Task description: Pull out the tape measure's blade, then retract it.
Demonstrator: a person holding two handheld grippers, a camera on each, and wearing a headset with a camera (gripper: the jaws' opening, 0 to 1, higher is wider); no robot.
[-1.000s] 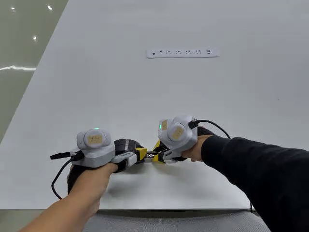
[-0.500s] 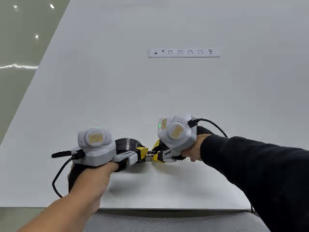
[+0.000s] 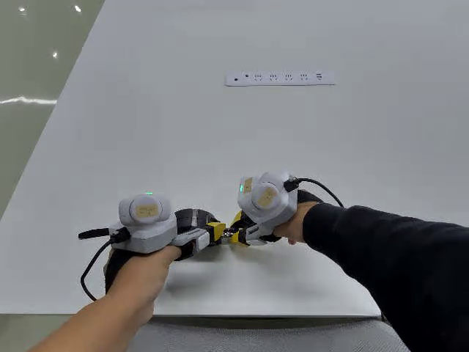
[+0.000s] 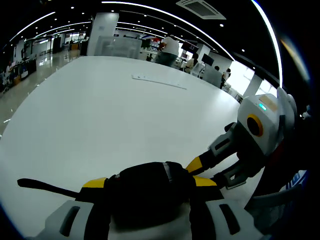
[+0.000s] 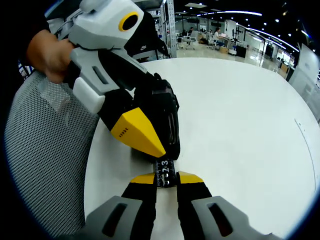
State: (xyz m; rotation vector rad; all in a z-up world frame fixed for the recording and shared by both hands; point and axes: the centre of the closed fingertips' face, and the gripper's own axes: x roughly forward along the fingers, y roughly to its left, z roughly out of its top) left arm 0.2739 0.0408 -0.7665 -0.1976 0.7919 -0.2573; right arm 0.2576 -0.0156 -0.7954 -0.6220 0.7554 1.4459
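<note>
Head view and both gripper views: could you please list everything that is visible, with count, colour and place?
table: one, white, under everything
power strip: one, white, flat on the table's far part
chair: one, grey mesh, at the table's near edge
tape measure: one, black case, between the left jaws
blade: one, yellow with black numbers, a short piece out
left gripper: one, grey with yellow tips, shut on the tape measure
right gripper: one, same colours, shut on the blade
left hand, right hand: one each, holding the grippers
sleeve: one, black, right arm
</note>
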